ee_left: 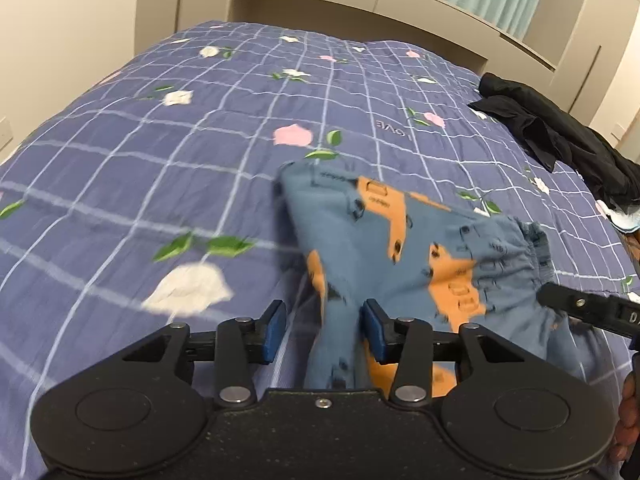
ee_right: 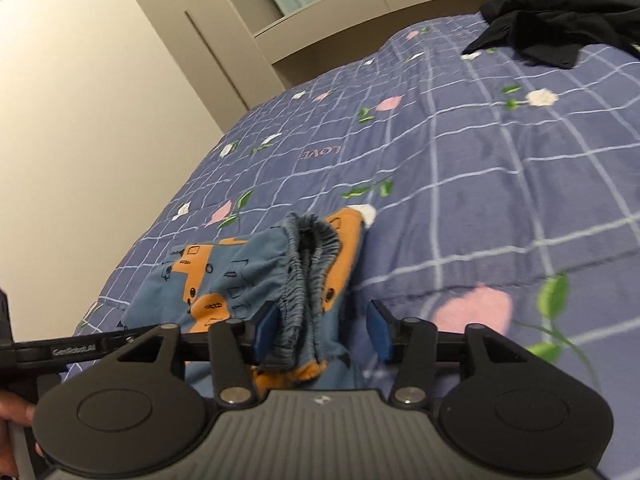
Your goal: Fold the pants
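Left wrist view, bed [ee_left: 160,128]: quilted blue checked cover under and ahead of both tongs, soft and yielding.
Dark clothes [ee_left: 560,136]: heaped far ahead, right of the left tongs, well apart.
Pants [ee_left: 384,240]: small blue-and-orange pair, bunched on the bed; likely light, limp, apt to sag.
Waistband [ee_right: 312,264]: gathered elastic, thicker, the firmer hold.
Left tongs [ee_left: 325,330]: spread, a leg between the pads, not pinched.
Right tongs [ee_right: 324,330]: spread around the waistband end.
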